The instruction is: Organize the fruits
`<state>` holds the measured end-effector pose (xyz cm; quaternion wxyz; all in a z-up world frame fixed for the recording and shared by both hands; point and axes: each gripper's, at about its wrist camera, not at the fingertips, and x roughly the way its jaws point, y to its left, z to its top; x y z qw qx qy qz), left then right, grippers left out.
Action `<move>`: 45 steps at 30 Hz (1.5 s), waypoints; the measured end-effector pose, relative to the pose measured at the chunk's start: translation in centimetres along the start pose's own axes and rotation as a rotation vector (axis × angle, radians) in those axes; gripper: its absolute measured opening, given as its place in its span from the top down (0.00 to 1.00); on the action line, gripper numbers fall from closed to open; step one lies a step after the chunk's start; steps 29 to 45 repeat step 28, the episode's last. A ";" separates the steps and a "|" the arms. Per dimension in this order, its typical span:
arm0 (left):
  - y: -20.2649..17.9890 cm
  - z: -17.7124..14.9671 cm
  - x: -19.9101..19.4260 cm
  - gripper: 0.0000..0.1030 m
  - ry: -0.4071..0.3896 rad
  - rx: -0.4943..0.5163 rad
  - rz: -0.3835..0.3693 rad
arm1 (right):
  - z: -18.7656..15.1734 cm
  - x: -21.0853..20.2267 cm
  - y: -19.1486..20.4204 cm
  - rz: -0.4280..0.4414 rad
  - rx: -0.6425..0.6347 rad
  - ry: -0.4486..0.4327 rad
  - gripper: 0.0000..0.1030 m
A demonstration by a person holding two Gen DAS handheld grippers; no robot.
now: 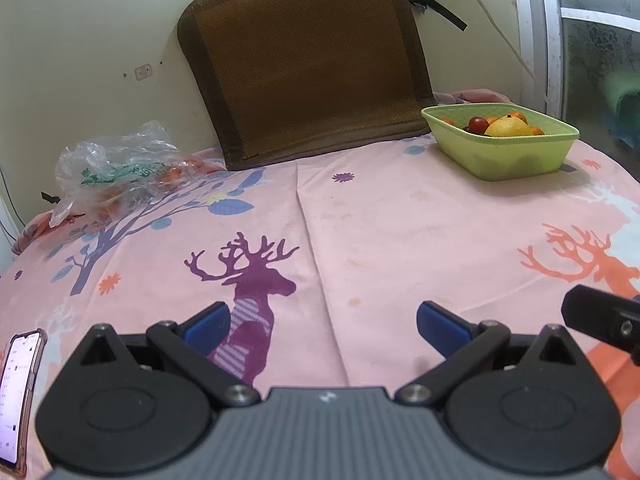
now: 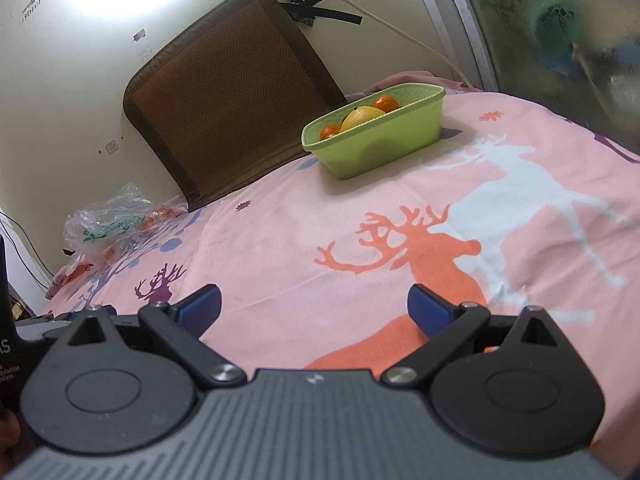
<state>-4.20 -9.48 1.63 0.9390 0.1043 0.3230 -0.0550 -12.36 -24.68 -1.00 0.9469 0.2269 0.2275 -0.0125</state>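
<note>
Both claws, left (image 1: pixel 322 330) and right (image 2: pixel 314 312), gaped wide and empty over the bed (image 1: pixel 400 232); the bowl (image 1: pixel 516 156) of fruit sat far right, nearer the right claw; the bag (image 1: pixel 116 168) lay far left, nearer the left, its orange contents blurred behind plastic.

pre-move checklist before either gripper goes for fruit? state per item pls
1. Left gripper jaws apart, nothing held: ok.
2. Right gripper jaws apart, nothing held: ok.
3. Green basket upright on the bedsheet, with a lemon, oranges and a red fruit inside: ok.
4. Sheet between grippers and basket free of obstacles: ok.
5. Fruit in the plastic bag: orange shapes show through, count cannot tell.
6. Phone near left gripper, in sweep path: not ok.
</note>
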 end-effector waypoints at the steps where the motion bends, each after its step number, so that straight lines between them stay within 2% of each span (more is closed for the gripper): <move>1: 0.0 0.0 0.0 0.00 0.000 0.000 0.000 | 0.0 0.0 0.0 0.000 0.000 0.001 0.02; 20: -0.2 -0.2 0.5 0.00 0.029 0.003 0.008 | -0.2 0.1 -0.1 0.001 0.000 0.006 0.02; 28: -0.2 -0.1 0.3 0.00 0.022 -0.001 -0.039 | -0.2 0.1 -0.1 0.001 -0.001 0.005 0.02; 45: -0.2 -0.1 0.3 0.00 0.022 -0.001 -0.039 | -0.2 0.1 -0.1 0.001 -0.001 0.005 0.02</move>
